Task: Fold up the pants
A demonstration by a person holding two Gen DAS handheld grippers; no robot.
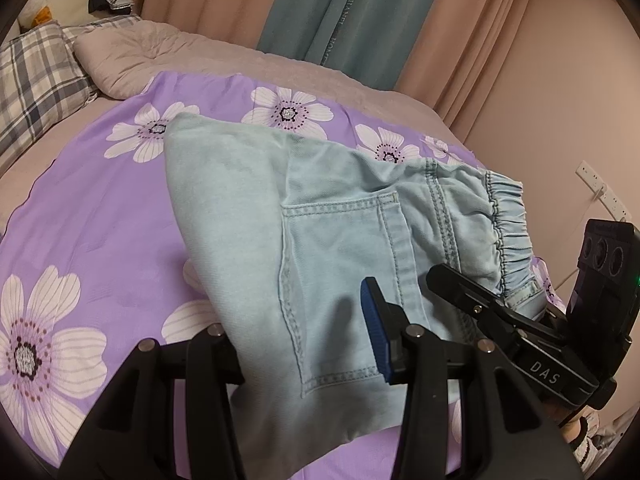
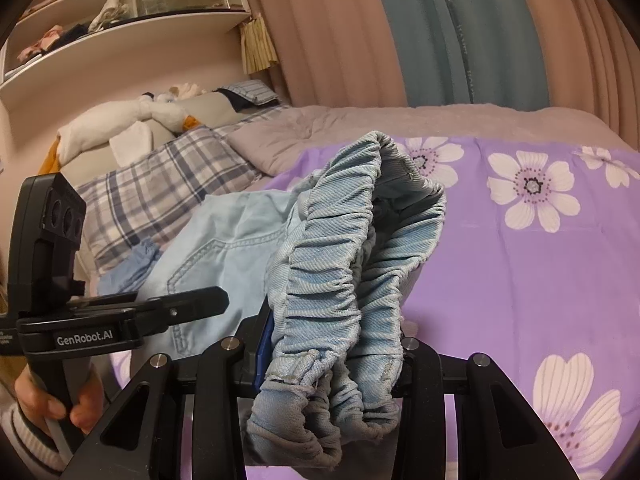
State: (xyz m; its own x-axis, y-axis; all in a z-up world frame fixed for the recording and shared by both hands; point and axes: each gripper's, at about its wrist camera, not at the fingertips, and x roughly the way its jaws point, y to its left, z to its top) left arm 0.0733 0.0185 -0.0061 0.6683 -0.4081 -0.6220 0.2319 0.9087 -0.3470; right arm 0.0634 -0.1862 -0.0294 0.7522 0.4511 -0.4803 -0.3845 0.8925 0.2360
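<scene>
Your right gripper (image 2: 328, 364) clamps the pants (image 2: 340, 280) by the bunched waistband; your left gripper (image 1: 308, 320) pinches their folded edge — both hold them above the purple flowered sheet (image 1: 100, 208).

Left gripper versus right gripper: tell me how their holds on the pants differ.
The right gripper clamps the bunched elastic waistband; the left gripper has flat fabric by the back pocket between its fingers, how tightly I cannot tell. Both hold the same light blue pants.
</scene>
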